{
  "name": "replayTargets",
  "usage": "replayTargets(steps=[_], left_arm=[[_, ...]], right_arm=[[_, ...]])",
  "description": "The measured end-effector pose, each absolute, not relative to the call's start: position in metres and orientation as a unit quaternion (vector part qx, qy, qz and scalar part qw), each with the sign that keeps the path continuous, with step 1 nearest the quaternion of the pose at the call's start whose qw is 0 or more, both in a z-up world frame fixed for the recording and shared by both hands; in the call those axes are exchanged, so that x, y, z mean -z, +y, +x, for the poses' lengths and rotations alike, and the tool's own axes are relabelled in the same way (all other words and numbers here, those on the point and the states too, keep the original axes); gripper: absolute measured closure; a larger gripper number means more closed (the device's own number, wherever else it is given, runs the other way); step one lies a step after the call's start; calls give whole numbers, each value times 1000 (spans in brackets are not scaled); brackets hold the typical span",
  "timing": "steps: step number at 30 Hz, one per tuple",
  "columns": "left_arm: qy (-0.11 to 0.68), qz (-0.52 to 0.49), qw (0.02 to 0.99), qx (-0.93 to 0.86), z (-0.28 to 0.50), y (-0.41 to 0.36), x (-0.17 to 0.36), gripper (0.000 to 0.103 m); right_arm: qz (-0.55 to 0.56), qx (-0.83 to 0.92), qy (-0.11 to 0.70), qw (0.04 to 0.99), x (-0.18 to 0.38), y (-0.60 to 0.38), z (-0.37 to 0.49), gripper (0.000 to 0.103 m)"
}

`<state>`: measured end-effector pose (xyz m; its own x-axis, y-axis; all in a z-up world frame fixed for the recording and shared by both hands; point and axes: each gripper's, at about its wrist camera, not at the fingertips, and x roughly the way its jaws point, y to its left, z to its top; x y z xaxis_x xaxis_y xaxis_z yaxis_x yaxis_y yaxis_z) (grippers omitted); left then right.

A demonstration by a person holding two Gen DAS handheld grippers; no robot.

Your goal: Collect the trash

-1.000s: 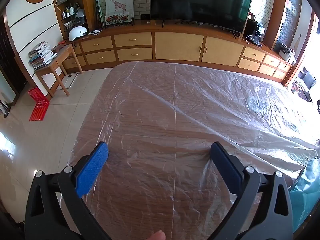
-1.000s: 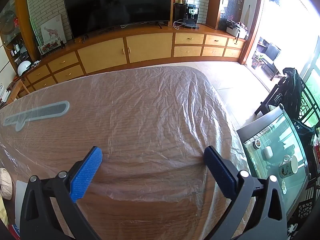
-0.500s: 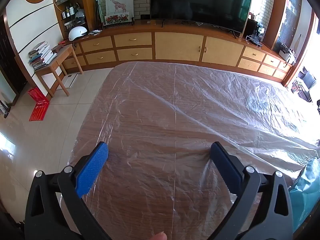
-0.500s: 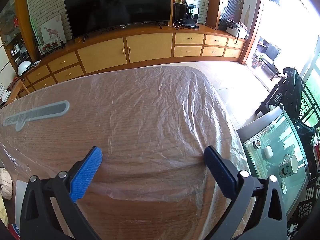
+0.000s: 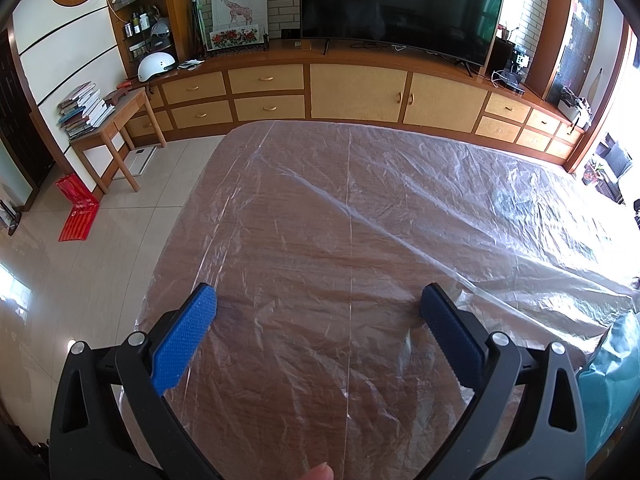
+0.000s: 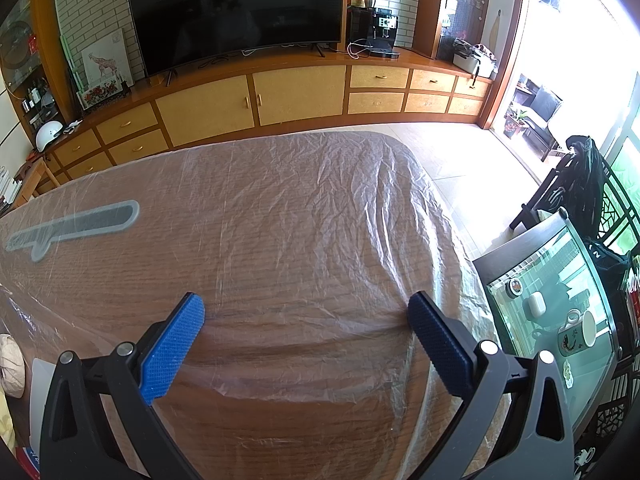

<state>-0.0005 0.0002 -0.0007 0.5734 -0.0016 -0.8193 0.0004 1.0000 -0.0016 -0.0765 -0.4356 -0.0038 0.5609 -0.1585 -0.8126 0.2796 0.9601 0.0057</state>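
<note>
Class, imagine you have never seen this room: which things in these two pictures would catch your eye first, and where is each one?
The crinkled clear plastic sheet spread over the wooden table fills the middle of both views. Low in each frame, the left gripper and the right gripper stand open above it, blue pads wide apart, holding nothing. Behind, a big dark television sits on the long wooden cabinet along the brick wall.

Wood-grain surface (image 5: 280,420) under crinkled, glossy clear plastic sheet (image 5: 360,208). Matt black plastic gripper (image 6: 306,320) with rough, textured blue pads (image 6: 172,350). Glossy floor tiles (image 5: 80,280) left of the surface.
</note>
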Motion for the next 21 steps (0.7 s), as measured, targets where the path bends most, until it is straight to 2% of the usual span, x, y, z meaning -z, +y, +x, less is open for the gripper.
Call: replayTargets(steps=[21], left_arm=[[462,0,887,0,-1,0,1,1]], right_arm=[[67,125,452,881,4,-436,-77,4]])
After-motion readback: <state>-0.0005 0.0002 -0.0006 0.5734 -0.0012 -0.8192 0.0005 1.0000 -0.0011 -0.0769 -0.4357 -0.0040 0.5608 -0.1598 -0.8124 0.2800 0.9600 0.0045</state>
